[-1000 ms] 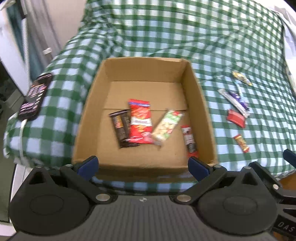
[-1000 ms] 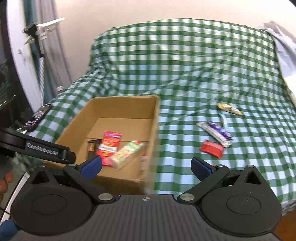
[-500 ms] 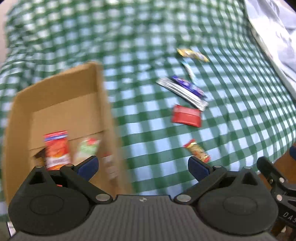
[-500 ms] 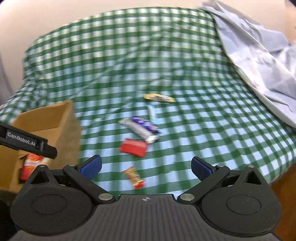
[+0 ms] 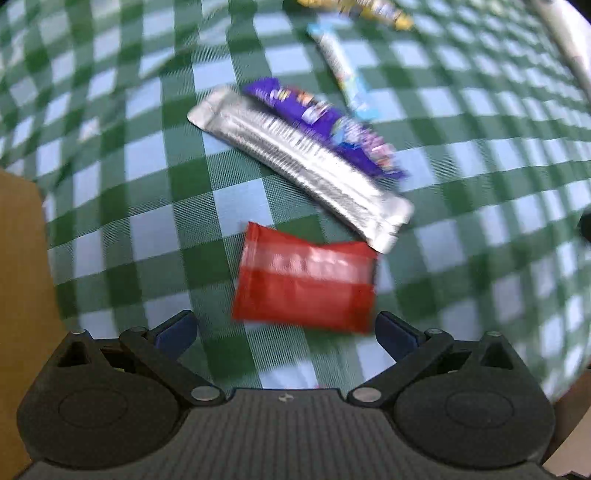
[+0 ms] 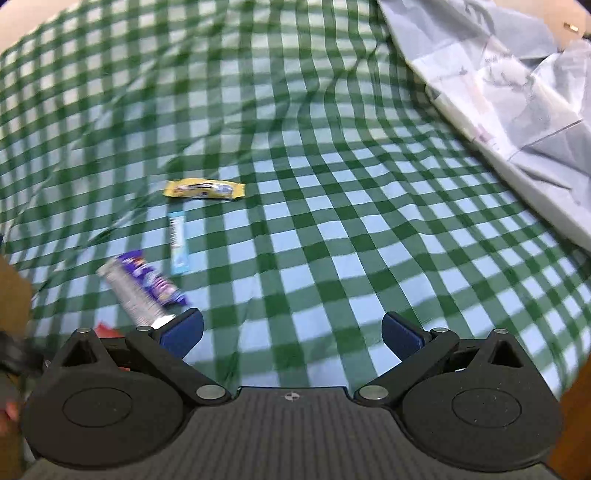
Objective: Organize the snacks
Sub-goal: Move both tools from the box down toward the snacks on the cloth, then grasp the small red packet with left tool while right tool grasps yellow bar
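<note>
A red snack packet (image 5: 304,284) lies on the green checked cloth just ahead of my open left gripper (image 5: 286,332), between the lines of its two fingers. Behind it lie a silver bar (image 5: 299,166) and a purple packet (image 5: 325,125) side by side, then a light blue stick (image 5: 341,70) and a yellow bar (image 5: 354,11). In the right wrist view my right gripper (image 6: 291,334) is open over bare cloth, right of the silver bar (image 6: 131,295), purple packet (image 6: 151,282), blue stick (image 6: 178,240) and yellow bar (image 6: 205,189).
The cardboard box wall (image 5: 22,266) stands at the left edge of the left wrist view. A pale blue sheet (image 6: 517,92) covers the far right of the bed. A sliver of the red packet (image 6: 107,330) shows behind the right gripper's left finger.
Both grippers have swung right, away from the box. The left one has dropped close to the red packet, which now fills its view. The right one has moved further right over the cloth.
</note>
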`<state>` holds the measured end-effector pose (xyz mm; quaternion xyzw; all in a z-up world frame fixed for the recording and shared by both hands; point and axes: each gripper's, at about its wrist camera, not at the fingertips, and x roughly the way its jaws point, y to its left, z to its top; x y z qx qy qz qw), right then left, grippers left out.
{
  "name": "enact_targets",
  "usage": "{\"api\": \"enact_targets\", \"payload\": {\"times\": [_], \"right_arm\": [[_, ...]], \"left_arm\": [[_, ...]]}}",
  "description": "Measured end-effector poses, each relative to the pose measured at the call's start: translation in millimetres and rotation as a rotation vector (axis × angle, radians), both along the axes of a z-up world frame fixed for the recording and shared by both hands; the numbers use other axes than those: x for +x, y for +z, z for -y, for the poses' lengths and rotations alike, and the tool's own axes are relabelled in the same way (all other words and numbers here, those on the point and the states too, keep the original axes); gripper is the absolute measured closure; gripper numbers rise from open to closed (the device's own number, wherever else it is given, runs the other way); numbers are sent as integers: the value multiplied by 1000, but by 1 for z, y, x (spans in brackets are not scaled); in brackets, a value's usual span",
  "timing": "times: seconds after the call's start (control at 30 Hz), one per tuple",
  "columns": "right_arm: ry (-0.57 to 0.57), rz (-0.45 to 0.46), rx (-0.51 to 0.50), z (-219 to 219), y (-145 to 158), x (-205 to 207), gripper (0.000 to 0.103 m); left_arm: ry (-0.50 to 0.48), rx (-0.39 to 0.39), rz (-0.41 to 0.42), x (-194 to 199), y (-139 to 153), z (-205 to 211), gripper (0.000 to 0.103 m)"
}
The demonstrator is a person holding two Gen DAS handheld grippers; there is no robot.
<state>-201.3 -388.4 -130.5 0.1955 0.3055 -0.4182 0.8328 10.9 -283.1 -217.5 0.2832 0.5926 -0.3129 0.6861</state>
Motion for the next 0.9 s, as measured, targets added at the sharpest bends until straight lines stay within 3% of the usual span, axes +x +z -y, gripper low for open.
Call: {"api": "enact_targets", "payload": {"times": [0.1,0.17,0.4,0.6,0.67,0.77,0.9], "right_arm": [[40,-8,7,36,-16,23,1],[91,-18,-5,58,-24,44,1],[349,-112,-200,109,-45,149,1],[493,-169,-254,137,-51,219,1],[518,-195,-253,145,-56,236,1],[526,-191,-239,153,-59,248,1],[508,-166,-216,161,-59,247,1]], "left_arm": [[7,-48,7,11,1,-4,0],[-20,-26,10,22,-2,-10,0],[62,3,-16,74,-6,-35,0],[-36,2,-29,85,-4,-22,0],[-28,-18,-69,90,-1,-17,0],[108,-63,-156,106,6,-22,0],[333,-111,-191,124,4,-33,0]]}}
